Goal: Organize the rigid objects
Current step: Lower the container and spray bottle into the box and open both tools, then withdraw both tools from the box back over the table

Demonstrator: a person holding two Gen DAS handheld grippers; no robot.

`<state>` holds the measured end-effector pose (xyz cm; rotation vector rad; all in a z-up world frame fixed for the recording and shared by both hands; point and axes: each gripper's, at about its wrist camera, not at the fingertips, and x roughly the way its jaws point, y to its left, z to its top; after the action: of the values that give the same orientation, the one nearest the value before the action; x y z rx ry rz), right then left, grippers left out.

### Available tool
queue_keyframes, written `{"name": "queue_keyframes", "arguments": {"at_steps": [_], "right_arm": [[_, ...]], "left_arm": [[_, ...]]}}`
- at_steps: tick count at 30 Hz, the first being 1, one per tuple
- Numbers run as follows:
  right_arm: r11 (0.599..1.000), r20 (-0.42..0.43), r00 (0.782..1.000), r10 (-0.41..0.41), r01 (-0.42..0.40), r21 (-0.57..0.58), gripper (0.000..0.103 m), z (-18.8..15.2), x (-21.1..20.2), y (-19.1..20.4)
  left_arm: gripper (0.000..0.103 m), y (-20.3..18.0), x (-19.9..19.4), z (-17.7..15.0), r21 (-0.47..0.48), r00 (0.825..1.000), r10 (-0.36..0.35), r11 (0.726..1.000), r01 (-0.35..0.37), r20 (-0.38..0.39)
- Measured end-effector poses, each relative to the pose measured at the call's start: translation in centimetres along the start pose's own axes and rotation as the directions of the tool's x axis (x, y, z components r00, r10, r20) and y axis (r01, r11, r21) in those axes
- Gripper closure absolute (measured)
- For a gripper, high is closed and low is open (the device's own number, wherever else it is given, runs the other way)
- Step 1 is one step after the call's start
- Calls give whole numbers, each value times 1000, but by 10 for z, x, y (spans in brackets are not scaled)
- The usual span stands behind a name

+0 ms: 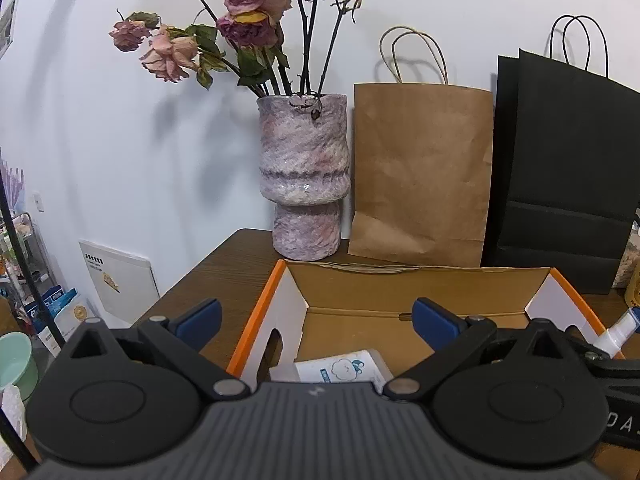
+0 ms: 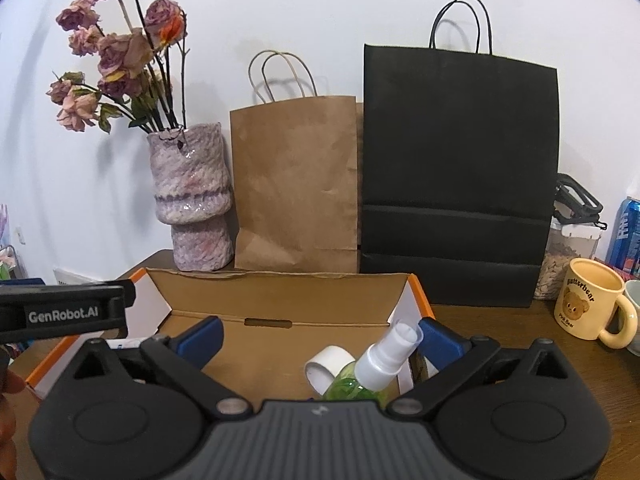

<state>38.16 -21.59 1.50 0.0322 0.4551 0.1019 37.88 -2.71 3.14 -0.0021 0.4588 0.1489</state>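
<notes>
An open cardboard box with orange edges (image 1: 256, 320) stands on the wooden table, and both grippers hover over it. My left gripper (image 1: 318, 314) is open above the box's left half, where a white packet with a blue drawing (image 1: 344, 368) lies on the floor. My right gripper (image 2: 320, 334) is open wide over the right half. Under it a green spray bottle with a white nozzle (image 2: 384, 360) leans toward the box's right wall, the nozzle close to the right pad with no pad pressing on it. A white tape roll (image 2: 326, 366) lies beside the bottle.
Behind the box (image 2: 280, 296) a mottled pink vase of dried roses (image 2: 192, 200), a brown paper bag (image 2: 296, 184) and a black paper bag (image 2: 460, 176) stand along the wall. A cream bear mug (image 2: 588, 304), a seed jar (image 2: 568, 256) and a blue can (image 2: 628, 232) sit at the right.
</notes>
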Motion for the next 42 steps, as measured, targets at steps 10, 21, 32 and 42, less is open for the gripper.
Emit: {"name": "queue_keyframes", "arguments": {"at_steps": [10,21,32,42], "right_arm": [[1000,10,1000,-1,1,1,0,-5,-22,-4],[1000,21,1000,5,-5,5,0,-18,-58,-9],[1000,20,1000,6,-6,1,0,-35,-96,-18],[1000,-4,1000,19,-19,-19,0,-58,-127,-30]], "left_arm": [[0,2,-21,-8,-7,1000,-19,1000,19,-3],[0,-5,-52,-22,5,1000,-29,1000,29,-8],[0,-5,-82,-40,-4,999,-37,999,37,-31],[0,-7,-110,-61,5,998,-36,999,36,-57]]}}
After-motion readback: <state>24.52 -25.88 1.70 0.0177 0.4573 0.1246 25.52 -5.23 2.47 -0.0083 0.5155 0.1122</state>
